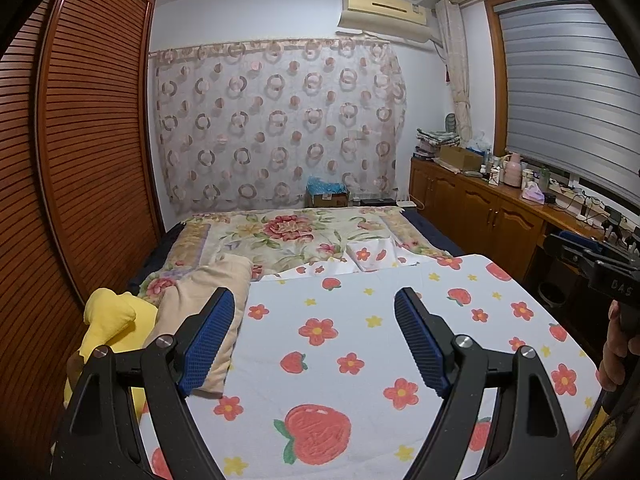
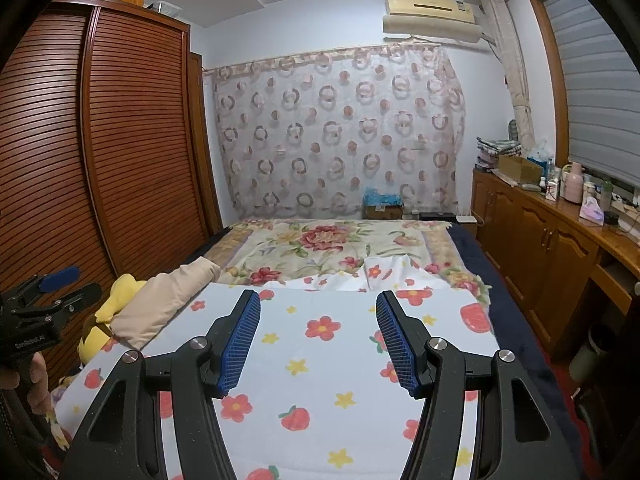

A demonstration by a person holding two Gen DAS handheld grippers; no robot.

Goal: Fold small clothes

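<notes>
A beige folded garment (image 1: 208,308) lies at the left edge of a white cloth with strawberries and flowers (image 1: 360,360), spread on the bed. It also shows in the right wrist view (image 2: 164,300), beside the white cloth (image 2: 328,360). My left gripper (image 1: 314,300) is open and empty, held above the cloth, with the beige garment just left of its left finger. My right gripper (image 2: 318,300) is open and empty above the cloth's middle. The right gripper's body shows at the left wrist view's right edge (image 1: 600,268); the left gripper shows at the right wrist view's left edge (image 2: 48,296).
A yellow plush toy (image 1: 116,324) lies left of the beige garment. A floral blanket (image 1: 288,236) covers the far bed. A louvred wooden wardrobe (image 1: 88,140) runs along the left; a wooden cabinet (image 1: 480,208) with clutter runs along the right.
</notes>
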